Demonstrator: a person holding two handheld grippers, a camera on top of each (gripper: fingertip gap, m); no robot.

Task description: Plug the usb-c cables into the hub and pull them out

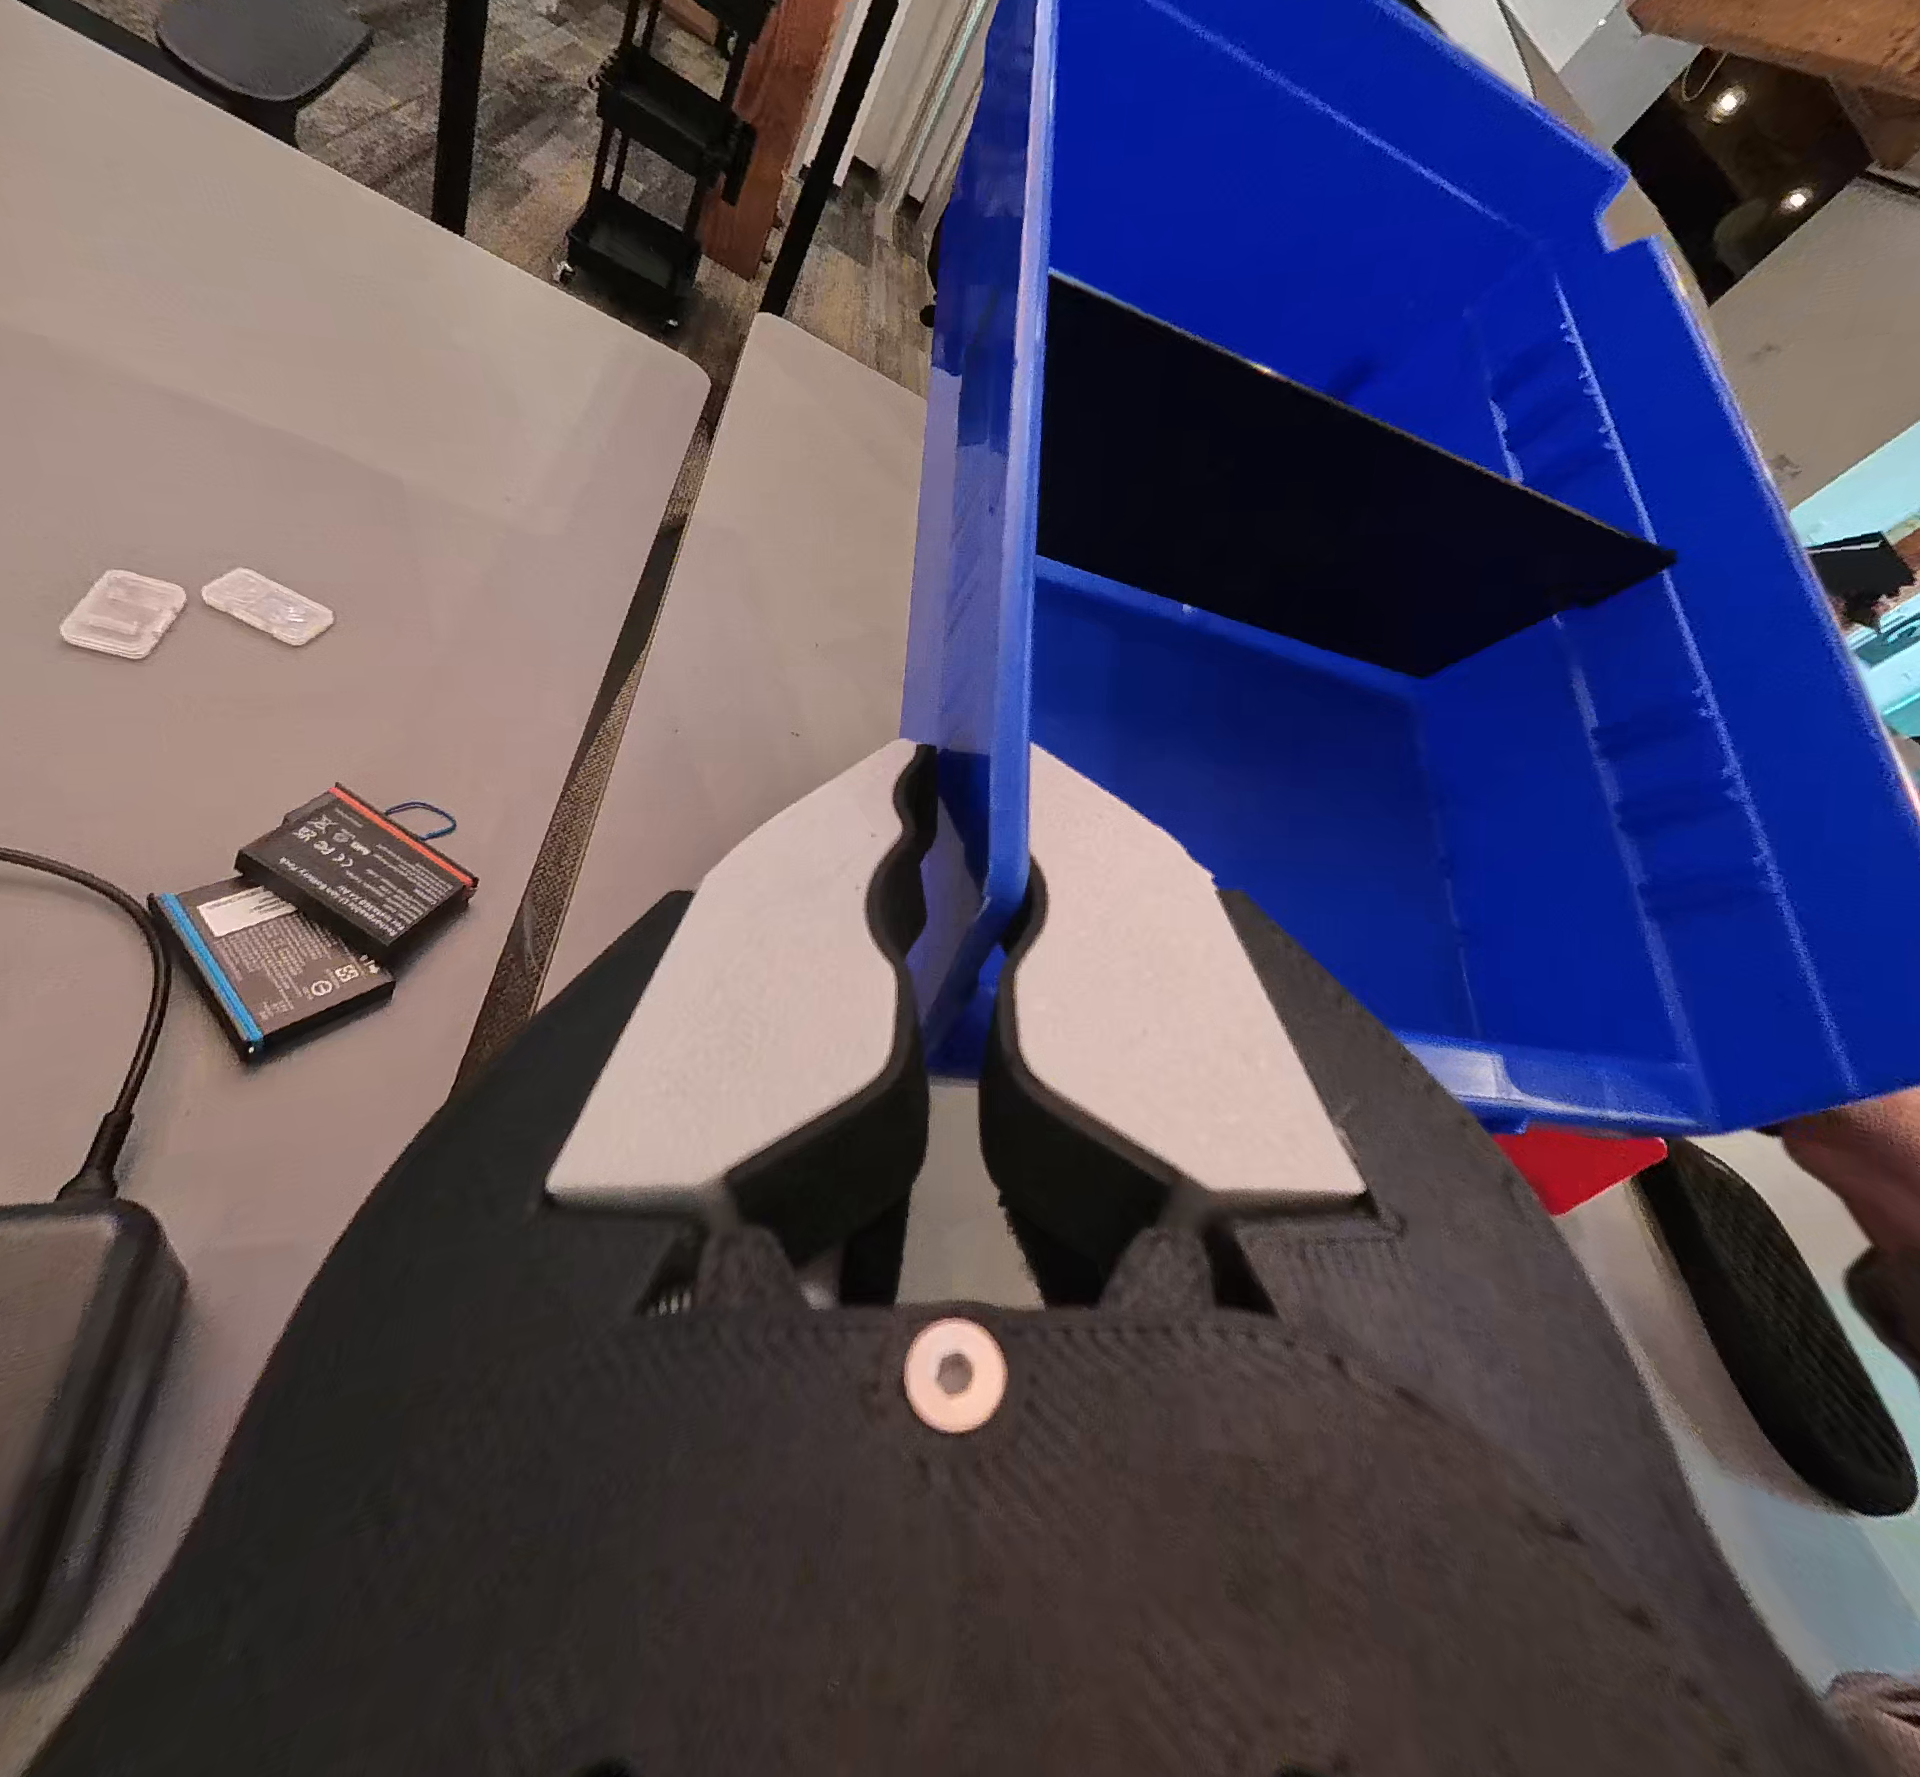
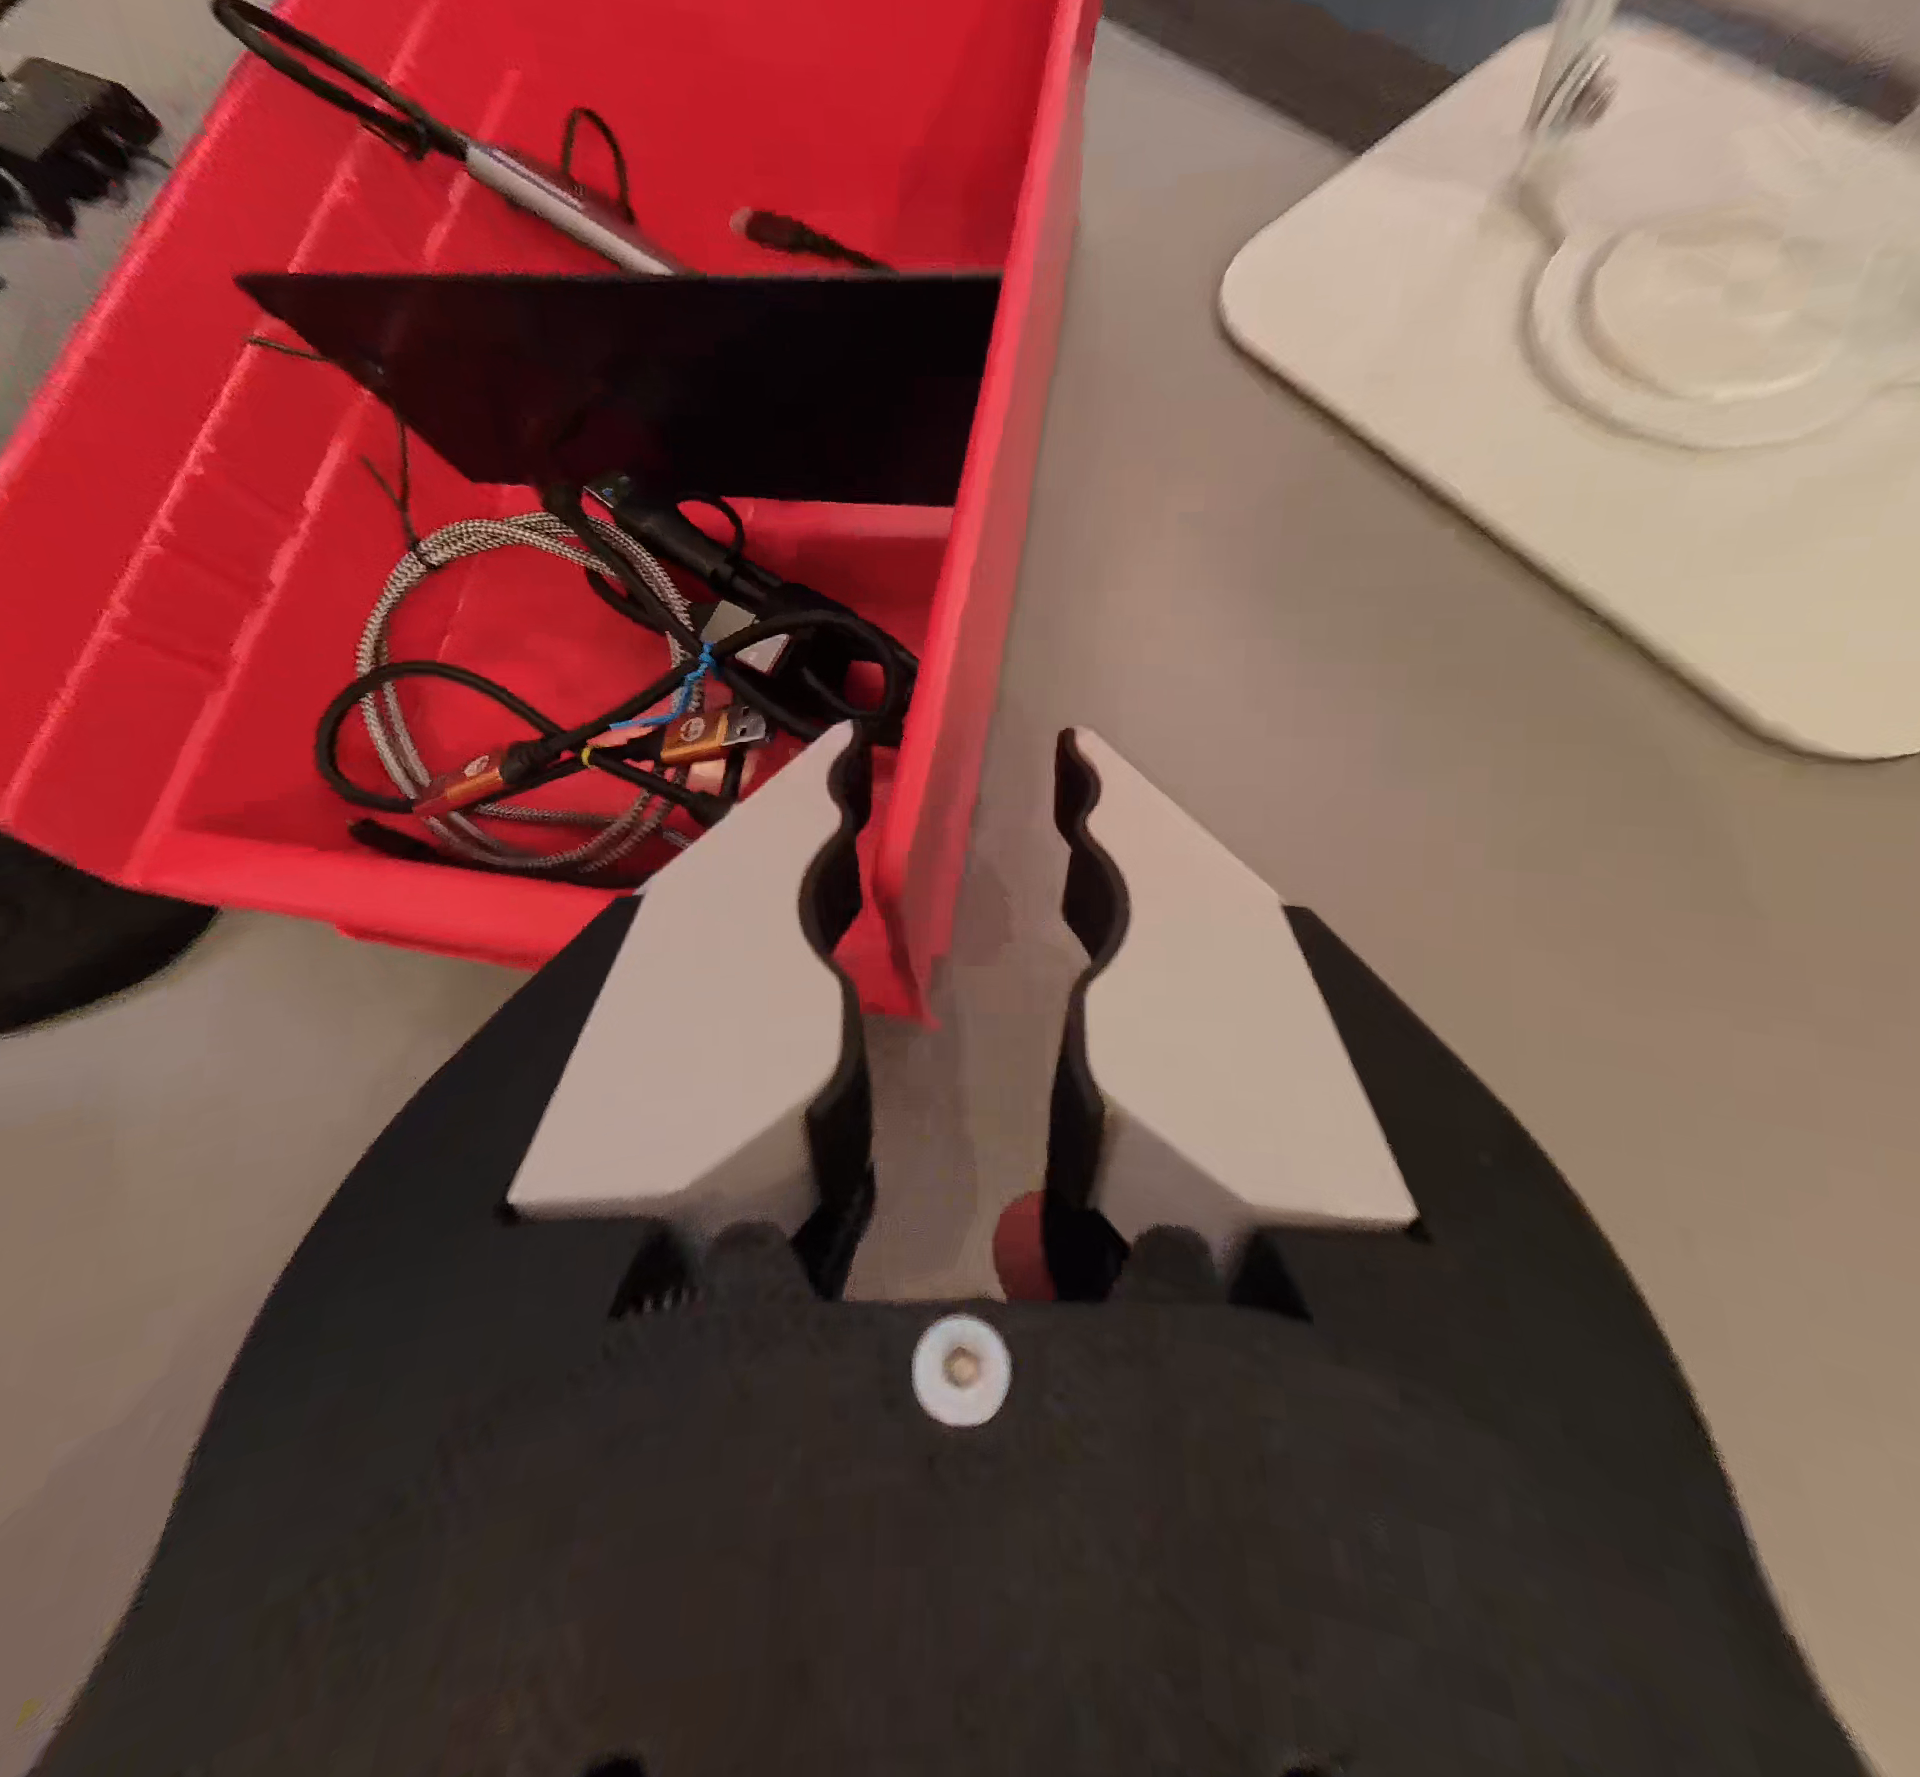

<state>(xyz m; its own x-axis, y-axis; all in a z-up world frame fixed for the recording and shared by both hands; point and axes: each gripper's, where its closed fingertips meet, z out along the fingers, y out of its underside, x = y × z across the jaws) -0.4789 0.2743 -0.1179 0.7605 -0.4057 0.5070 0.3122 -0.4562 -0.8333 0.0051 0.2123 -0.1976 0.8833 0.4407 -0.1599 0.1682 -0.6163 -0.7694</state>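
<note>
My left gripper point(image 1: 982, 792) is shut on the side wall of a blue bin point(image 1: 1299, 169) and holds it tilted above the table. The blue bin shows a black divider point(image 1: 1299, 501) and nothing else inside. My right gripper point(image 2: 956, 761) is open and straddles the right wall of a red bin point(image 2: 727, 13), one finger inside and one outside. In the red bin's near compartment lie coiled cables point(image 2: 540, 719), braided grey and black with orange plugs. A slim grey hub point(image 2: 561, 189) with a black lead lies beyond that bin's black divider point(image 2: 675, 377).
Two black batteries point(image 1: 312, 917) and two clear card cases point(image 1: 197, 610) lie on the grey table at left, with a black device and its cable point(image 1: 73, 1312) at the lower left. A white lamp base point(image 2: 1610, 377) stands right of the red bin. A person's arm point(image 1: 1860, 1177) is at the right. The grippers' ends are close to 50 cm from one another.
</note>
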